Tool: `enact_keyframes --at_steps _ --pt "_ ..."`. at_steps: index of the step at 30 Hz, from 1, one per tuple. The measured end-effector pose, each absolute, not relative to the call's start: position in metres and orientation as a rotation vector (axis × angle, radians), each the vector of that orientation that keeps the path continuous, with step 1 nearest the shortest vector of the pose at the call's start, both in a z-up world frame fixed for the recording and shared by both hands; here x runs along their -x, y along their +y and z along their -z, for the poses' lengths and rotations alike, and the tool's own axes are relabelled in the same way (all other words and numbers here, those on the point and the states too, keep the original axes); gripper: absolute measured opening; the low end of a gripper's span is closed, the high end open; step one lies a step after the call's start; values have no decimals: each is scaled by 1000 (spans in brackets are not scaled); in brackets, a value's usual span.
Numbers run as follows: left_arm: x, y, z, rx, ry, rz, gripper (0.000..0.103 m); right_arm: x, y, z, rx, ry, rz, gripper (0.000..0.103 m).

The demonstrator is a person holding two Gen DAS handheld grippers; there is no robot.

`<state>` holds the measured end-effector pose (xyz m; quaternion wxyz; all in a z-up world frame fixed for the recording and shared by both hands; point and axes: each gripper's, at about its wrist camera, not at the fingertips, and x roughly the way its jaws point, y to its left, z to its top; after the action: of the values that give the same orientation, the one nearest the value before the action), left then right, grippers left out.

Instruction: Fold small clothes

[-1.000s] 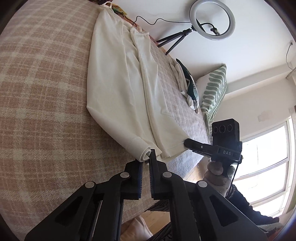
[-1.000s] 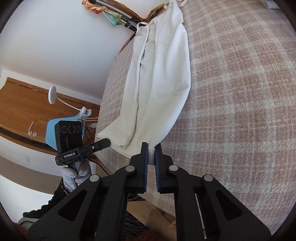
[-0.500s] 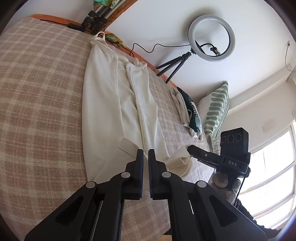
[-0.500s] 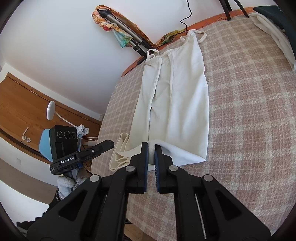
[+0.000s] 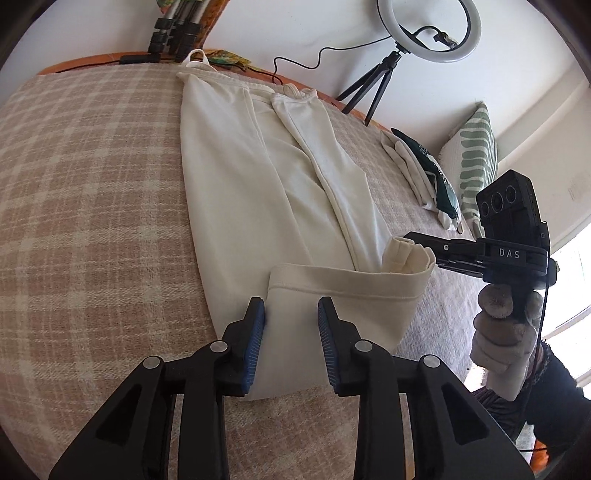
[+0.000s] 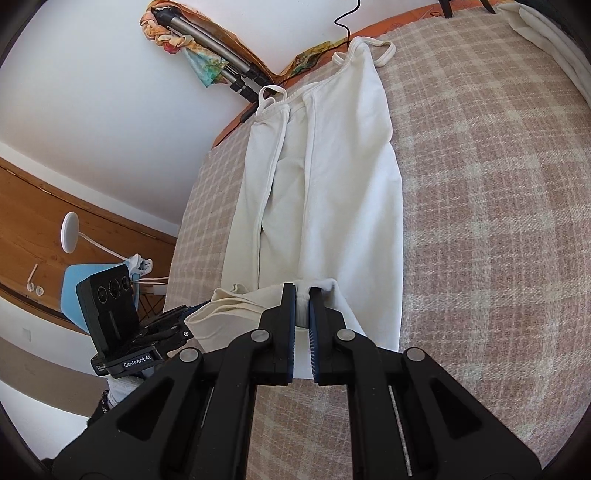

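Note:
A cream strappy garment (image 5: pixel 258 177) lies lengthwise on the plaid bed cover (image 5: pixel 92 206), straps at the far end. Its near hem (image 5: pixel 343 288) is folded back over the body. My left gripper (image 5: pixel 291 308) is open, its fingers astride the left end of that folded hem, holding nothing. My right gripper (image 6: pixel 302 300) is shut on the hem's other corner (image 6: pixel 302 310) and holds it just above the garment (image 6: pixel 332 177). The right gripper also shows in the left wrist view (image 5: pixel 424 240), the left one in the right wrist view (image 6: pixel 177 325).
A folded white and dark clothes pile (image 5: pixel 424 173) and a green-patterned pillow (image 5: pixel 476 158) lie at the bed's far right. A ring light on a tripod (image 5: pixel 428 33) stands behind the bed. A folded tripod (image 6: pixel 221 55) lies at the headboard.
Both grippers carried the hem up and forward over the garment. The left gripper has opened and let go of its corner; the right stays shut on its corner.

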<state>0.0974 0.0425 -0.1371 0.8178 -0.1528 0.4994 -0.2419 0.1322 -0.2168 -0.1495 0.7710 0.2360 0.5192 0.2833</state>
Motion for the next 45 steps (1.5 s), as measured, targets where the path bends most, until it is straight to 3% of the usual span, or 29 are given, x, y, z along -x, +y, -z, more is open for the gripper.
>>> enact_keyframes --at_steps 4,5,6,18,28,31,35,36,41,44,45 --pt "-95 34 140 280 1034 505 25 -133 -216 150 -508 1127 -612 8" --pt "-95 32 139 270 1031 502 19 -133 -217 151 -509 1128 -609 8" --pt "-94 31 139 260 1028 497 6 -133 -219 151 -514 1131 -608 8" --pt "-106 49 111 304 887 420 3 -147 -225 144 -540 1116 -563 8" --pt "-129 55 132 281 916 355 3 -174 -233 161 -631 1184 -447 8" --pt "-130 59 134 295 919 352 3 -172 -238 160 -632 1211 -446 17" --pt "-128 56 133 271 915 349 3 -158 -251 141 -591 1131 -425 55" --pt "-128 56 134 266 917 346 3 -155 -255 136 -581 1110 -419 55" --pt "-127 58 134 259 908 318 3 -145 -252 129 -467 1104 -420 54" --pt "-128 62 133 267 917 269 4 -140 -235 136 -350 1130 -422 34" --pt "-127 63 131 265 912 251 5 -139 -229 137 -291 1129 -395 33"
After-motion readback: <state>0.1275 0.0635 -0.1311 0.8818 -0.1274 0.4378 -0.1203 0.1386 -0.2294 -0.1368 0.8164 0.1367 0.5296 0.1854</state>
